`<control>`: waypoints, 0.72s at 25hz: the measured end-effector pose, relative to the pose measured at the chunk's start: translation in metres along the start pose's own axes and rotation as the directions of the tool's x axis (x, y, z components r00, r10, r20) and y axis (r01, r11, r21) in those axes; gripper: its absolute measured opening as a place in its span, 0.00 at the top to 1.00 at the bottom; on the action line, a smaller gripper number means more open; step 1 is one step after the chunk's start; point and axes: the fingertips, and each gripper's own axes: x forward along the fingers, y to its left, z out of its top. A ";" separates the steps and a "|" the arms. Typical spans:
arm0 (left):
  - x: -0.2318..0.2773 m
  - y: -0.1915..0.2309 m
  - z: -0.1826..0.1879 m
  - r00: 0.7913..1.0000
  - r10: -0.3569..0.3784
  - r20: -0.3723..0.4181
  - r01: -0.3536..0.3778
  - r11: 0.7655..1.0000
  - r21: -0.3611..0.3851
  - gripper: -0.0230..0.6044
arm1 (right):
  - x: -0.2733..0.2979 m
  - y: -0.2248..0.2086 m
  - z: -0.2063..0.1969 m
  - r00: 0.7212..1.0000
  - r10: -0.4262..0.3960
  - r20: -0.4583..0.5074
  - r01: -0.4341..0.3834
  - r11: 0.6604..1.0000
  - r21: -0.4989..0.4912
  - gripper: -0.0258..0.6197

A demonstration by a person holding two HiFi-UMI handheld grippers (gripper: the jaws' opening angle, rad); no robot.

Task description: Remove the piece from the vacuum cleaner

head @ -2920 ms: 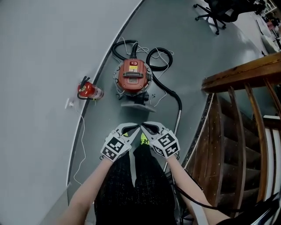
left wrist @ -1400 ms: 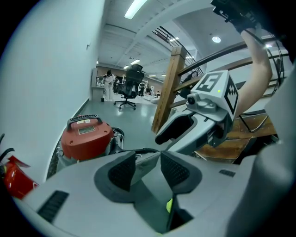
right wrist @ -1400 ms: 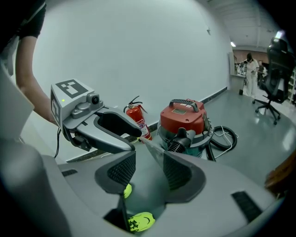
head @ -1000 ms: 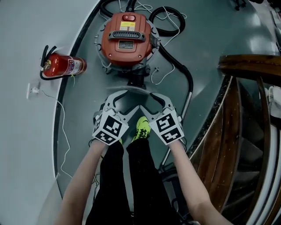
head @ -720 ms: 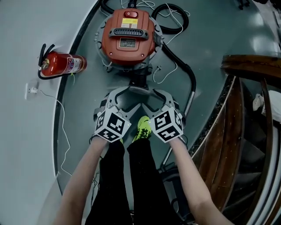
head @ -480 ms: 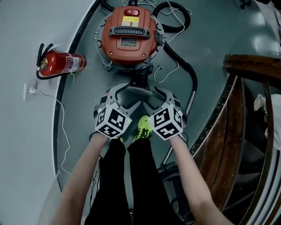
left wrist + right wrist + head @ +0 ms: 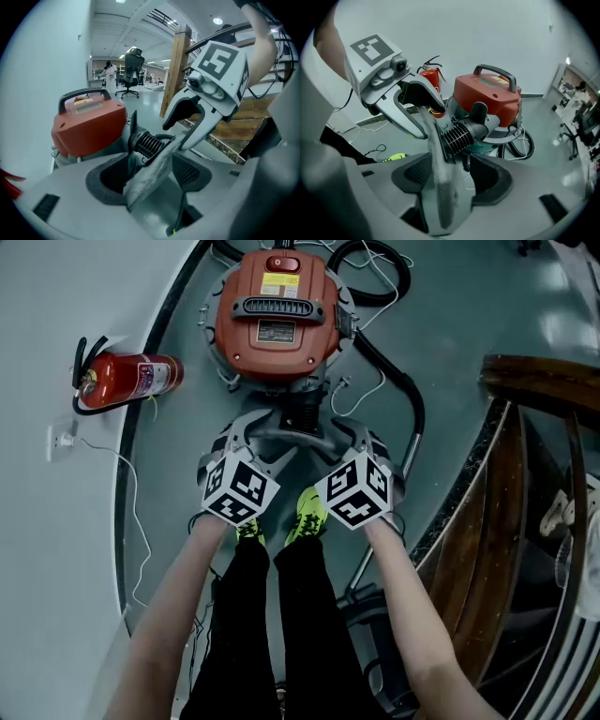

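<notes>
A red vacuum cleaner (image 7: 277, 310) stands on the floor next to the curved wall. From its front a black ribbed connector (image 7: 300, 413) leads to a flat grey nozzle piece (image 7: 296, 439). My left gripper (image 7: 255, 439) is at the nozzle's left end and my right gripper (image 7: 345, 439) at its right end. Both are open. In the left gripper view the nozzle piece (image 7: 154, 164) runs edge-on between the wide jaws of the left gripper (image 7: 150, 174), apart from the pads. In the right gripper view the right gripper (image 7: 452, 180) straddles the same piece (image 7: 439, 173) the same way.
A red fire extinguisher (image 7: 127, 381) lies by the wall on the left. A black hose (image 7: 398, 390) and white cables (image 7: 361, 395) trail from the vacuum's right. A wooden stair rail (image 7: 539, 381) rises at right. The person's yellow-green shoes (image 7: 307, 512) stand just behind the grippers.
Both grippers have moved forward toward the vacuum, and their jaws have spread wider. They now sit around the ends of the grey nozzle piece, which they had stopped short of.
</notes>
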 end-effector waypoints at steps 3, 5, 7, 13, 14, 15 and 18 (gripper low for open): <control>0.005 0.007 0.000 1.000 0.002 -0.012 -0.002 1.000 0.008 0.49 | 0.007 -0.001 -0.001 1.000 0.011 -0.019 -0.012 1.000 -0.022 0.55; 0.009 0.009 -0.001 1.000 -0.007 -0.023 0.007 1.000 0.007 0.49 | 0.010 0.000 -0.002 0.999 0.028 -0.025 -0.029 0.999 -0.027 0.55; 0.010 0.009 -0.001 0.999 -0.015 -0.031 0.015 1.000 0.002 0.49 | 0.012 0.003 -0.002 0.999 0.041 -0.032 -0.042 0.998 -0.036 0.57; 0.012 0.010 -0.002 0.999 -0.029 -0.034 0.029 1.000 -0.011 0.52 | 0.017 0.009 -0.003 0.996 0.064 -0.055 -0.069 0.994 -0.081 0.74; 0.012 0.009 -0.003 0.999 -0.035 -0.032 0.034 0.999 -0.017 0.53 | 0.017 0.010 -0.003 0.996 0.068 -0.056 -0.072 0.994 -0.082 0.78; 0.012 0.007 -0.003 0.999 -0.042 -0.032 0.042 0.999 -0.017 0.55 | 0.017 0.011 -0.004 0.996 0.070 -0.057 -0.075 0.994 -0.081 0.78; 0.012 -0.001 -0.002 0.997 -0.074 -0.036 0.074 0.997 0.011 0.67 | 0.017 0.011 -0.003 0.995 0.078 -0.057 -0.082 0.994 -0.073 0.80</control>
